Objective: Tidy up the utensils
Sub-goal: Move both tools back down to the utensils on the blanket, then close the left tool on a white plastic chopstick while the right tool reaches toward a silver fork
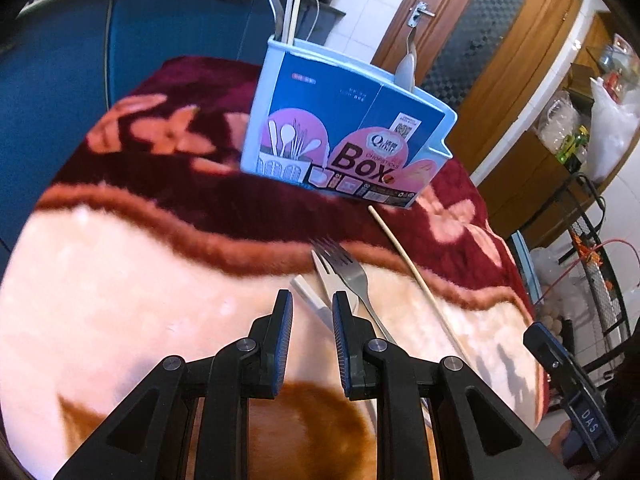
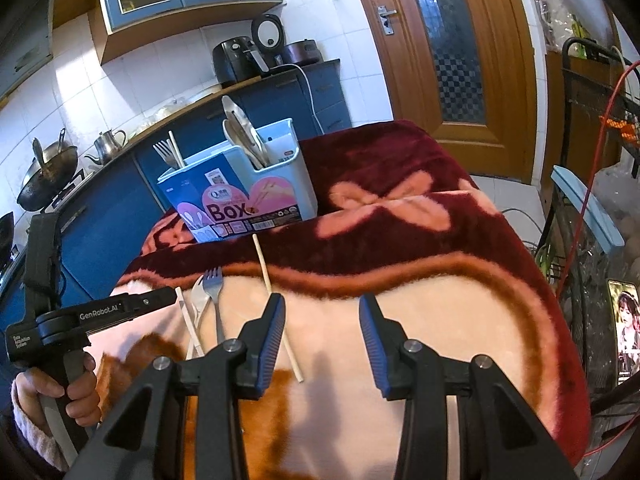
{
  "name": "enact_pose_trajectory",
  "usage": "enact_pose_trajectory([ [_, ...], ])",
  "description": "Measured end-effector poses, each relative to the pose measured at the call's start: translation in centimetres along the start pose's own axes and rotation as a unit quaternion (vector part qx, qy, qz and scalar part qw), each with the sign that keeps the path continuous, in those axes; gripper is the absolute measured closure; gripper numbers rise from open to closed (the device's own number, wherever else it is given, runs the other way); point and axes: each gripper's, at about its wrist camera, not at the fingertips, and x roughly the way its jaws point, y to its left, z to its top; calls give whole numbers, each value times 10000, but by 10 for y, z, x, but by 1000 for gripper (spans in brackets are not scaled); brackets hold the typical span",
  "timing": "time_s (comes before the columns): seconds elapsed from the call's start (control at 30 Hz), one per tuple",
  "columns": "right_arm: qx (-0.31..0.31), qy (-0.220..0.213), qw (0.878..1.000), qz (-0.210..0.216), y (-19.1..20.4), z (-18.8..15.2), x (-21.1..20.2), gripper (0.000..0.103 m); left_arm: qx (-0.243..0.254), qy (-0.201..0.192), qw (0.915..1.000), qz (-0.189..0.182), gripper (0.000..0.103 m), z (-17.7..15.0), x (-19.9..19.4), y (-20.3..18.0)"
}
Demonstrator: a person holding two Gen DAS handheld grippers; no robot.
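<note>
Blanket (image 2: 400, 320): plush, maroon and cream, covering the table; kitchen counter and wooden door behind.
Box (image 2: 240, 200): upright at the far edge, already holding some utensils.
Left gripper (image 1: 312, 312): narrowly parted, empty, poised over fork (image 1: 352, 276), probably next.
Right gripper (image 2: 322, 320): half open, empty.
Chopstick (image 2: 276, 308): loose, beside its left finger.

1. I read "Box" on the utensil box (image 1: 352, 136) label.
2. I read "GenRobot.AI" on the left gripper (image 2: 160, 300) body.
3. I read "DAS" on the right gripper (image 1: 560, 368) body.
</note>
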Motion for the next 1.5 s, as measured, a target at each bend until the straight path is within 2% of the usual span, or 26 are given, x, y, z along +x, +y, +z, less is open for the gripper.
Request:
enact_pose_trajectory([
  [0.57,23,93,9999,-31,-4,-3,6,62,-242,322,9991,-141,83,2,23,-4],
  [0.7,11,98,9999,-33,-3,-3,6,62,-236,244,9992,-201,97,3,20,-2],
  [0.87,-69,133,9999,-7,2,-4,7,62,-229,84,9994,-234,97,7,10,3],
  [1.27,-736,719,9947,61,29,6,34,62,85,-366,9980,516,97,25,-7,26],
  [1.5,-1227,1199,9852,46,46,22,67,62,229,-517,9963,644,97,32,-7,34],
])
